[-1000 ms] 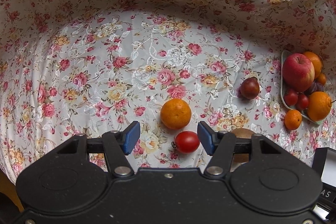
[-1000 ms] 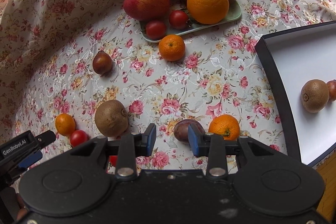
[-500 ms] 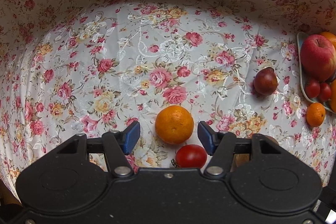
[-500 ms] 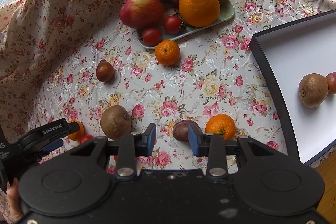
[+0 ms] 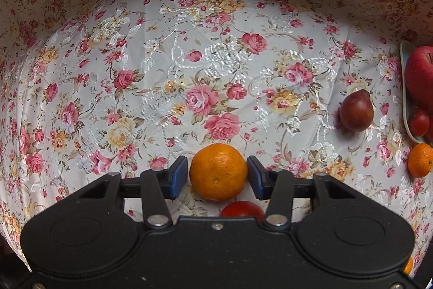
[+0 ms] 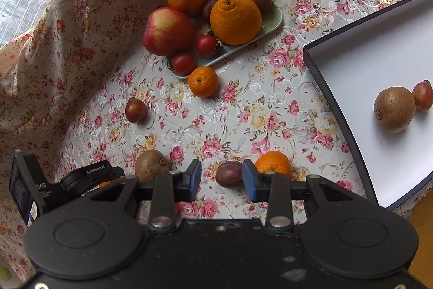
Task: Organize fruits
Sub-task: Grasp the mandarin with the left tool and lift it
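Orange mandarin [image 5: 218, 171] is sitting squarely between my left gripper [image 5: 217, 174] pads — jaws open, gripping nothing; I am judging closure next.

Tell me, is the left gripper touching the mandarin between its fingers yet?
Cannot tell. In the left wrist view the left gripper brackets the mandarin; a thin gap shows at one pad, while the other meets the fruit's outline.

The left black tongs with blue pads [image 5: 217, 175] are spread wide, pointing forward and low. The right black tongs with blue pads [image 6: 221, 180] are likewise parted, angled downward.
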The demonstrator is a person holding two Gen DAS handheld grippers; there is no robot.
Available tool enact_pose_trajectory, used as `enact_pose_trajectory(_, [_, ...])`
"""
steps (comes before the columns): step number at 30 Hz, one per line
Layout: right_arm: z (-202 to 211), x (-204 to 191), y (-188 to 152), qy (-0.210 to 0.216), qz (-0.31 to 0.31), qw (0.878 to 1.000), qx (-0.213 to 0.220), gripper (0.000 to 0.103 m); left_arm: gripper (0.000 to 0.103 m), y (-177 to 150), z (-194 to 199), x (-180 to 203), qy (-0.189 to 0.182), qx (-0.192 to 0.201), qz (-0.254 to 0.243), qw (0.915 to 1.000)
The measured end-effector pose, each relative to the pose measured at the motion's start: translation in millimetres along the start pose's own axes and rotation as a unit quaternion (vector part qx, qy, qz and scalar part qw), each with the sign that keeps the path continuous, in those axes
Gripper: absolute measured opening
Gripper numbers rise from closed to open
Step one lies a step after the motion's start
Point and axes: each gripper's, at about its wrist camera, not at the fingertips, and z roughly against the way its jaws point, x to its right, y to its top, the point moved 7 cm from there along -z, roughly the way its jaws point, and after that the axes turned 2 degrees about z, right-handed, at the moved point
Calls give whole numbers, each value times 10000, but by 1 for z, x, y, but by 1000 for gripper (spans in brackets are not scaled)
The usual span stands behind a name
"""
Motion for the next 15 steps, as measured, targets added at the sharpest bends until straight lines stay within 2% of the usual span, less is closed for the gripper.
enact_pose_trajectory(7, [-4,12,1,-126,-68,9999,1,37,50,1,21,3,310,119,189,9993])
enact_pose_trajectory(15, [-11,9,1,-320,104,9994,96,37,50,4,61,5,310,341,324,9984])
